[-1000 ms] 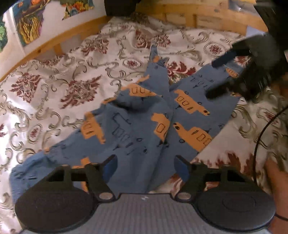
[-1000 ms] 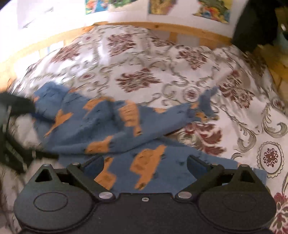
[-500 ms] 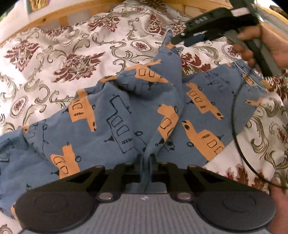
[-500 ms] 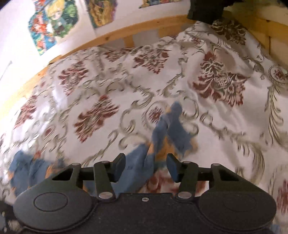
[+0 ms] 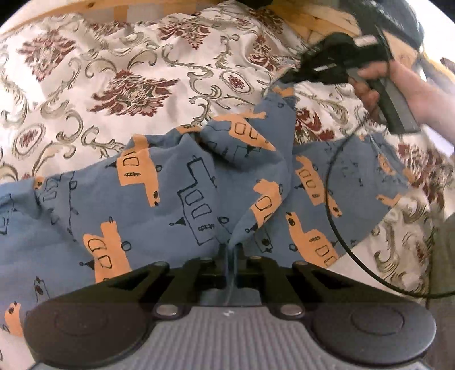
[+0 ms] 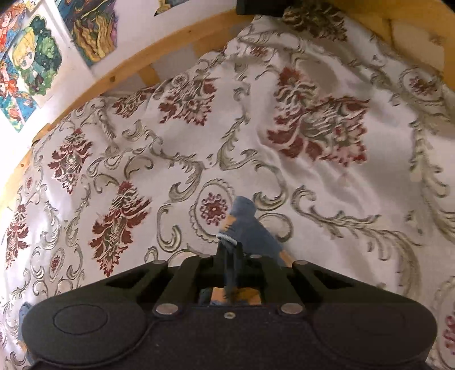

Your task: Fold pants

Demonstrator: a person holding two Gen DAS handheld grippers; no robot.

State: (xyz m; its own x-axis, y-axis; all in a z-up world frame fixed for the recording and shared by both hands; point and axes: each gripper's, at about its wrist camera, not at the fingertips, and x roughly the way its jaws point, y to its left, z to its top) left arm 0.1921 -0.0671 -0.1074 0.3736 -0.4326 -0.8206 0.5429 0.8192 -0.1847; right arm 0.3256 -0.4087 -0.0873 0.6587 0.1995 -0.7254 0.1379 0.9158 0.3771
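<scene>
Blue pants (image 5: 182, 193) printed with orange vehicles lie crumpled across a floral bedspread (image 5: 119, 82). My left gripper (image 5: 229, 253) is shut on a fold of the pants near their near edge, the cloth pinched between the jaws. In the left wrist view the right gripper (image 5: 287, 79), held by a hand (image 5: 378, 76), pinches the far tip of one pant leg. The right wrist view shows that gripper (image 6: 229, 250) shut on the leg's blue cuff (image 6: 244, 222), which sticks up past the fingertips above the bedspread (image 6: 284, 136).
A wooden bed frame (image 6: 159, 57) runs along the far side, with colourful posters (image 6: 31, 62) on the wall behind. A black cable (image 5: 332, 205) loops over the pants on the right. A dark object (image 6: 267, 7) sits at the headboard.
Both grippers went from open to shut on the pants. The left closed on a near fold; the right swung to the far leg tip and closed on the cuff.
</scene>
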